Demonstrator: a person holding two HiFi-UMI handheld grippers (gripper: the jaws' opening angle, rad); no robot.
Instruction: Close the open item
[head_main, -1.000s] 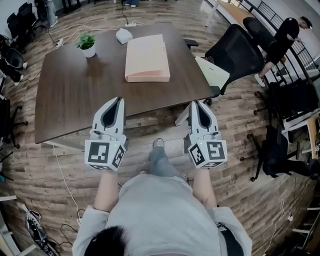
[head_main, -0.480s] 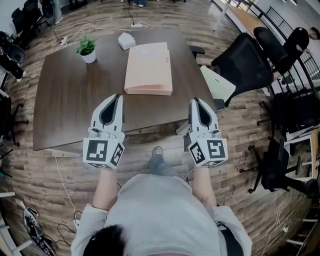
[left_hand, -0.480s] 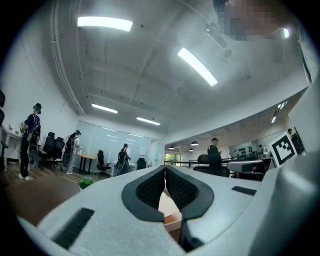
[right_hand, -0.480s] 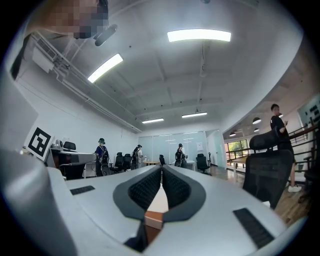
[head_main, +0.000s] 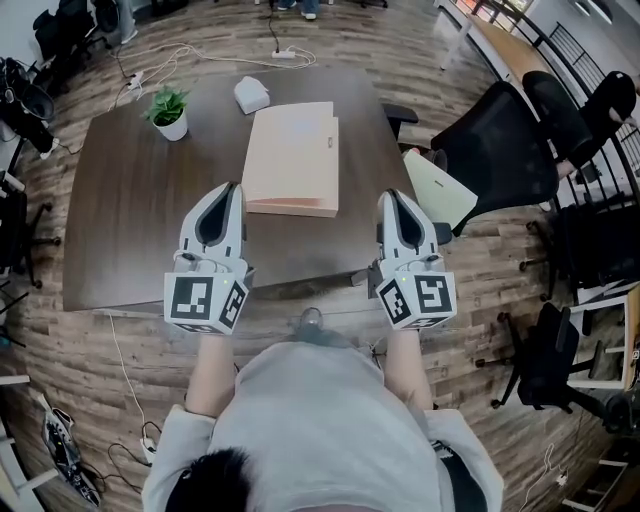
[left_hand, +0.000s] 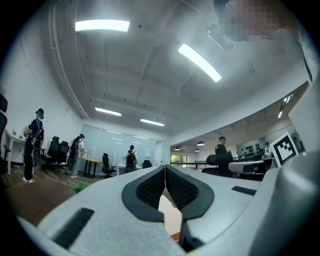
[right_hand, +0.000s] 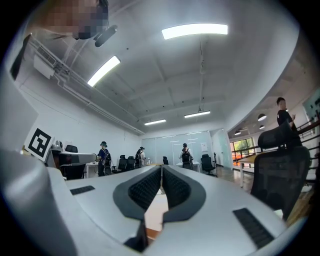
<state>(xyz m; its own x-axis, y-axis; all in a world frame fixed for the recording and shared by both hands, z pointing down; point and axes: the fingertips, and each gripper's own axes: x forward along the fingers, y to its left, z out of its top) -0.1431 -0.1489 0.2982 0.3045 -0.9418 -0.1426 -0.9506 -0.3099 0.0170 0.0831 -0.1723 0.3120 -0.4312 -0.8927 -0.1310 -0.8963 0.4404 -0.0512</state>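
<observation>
- Table (head_main: 130, 220) standing ahead of person.
- Peach folder (head_main: 292, 155) lying flat mid-table, beyond both grippers (which part is gaping: cannot tell).
- Left gripper (head_main: 232, 187) and right gripper (head_main: 392, 195) hovering over near table edge, jaws of each pressed together, pinching nothing.
- Judging: reach stage, folder untouched.
- Next move calling for getting closer, finding loose cover, pushing it down.

This is an open office. A large dark tabletop (head_main: 130, 230) stands on a wood-pattern floor (head_main: 120, 370), with black swivel chairs (head_main: 500, 150) beside it. Long ceiling lamps (left_hand: 199, 62) hang above, and a glass wall (right_hand: 175, 142) closes the far end.
</observation>
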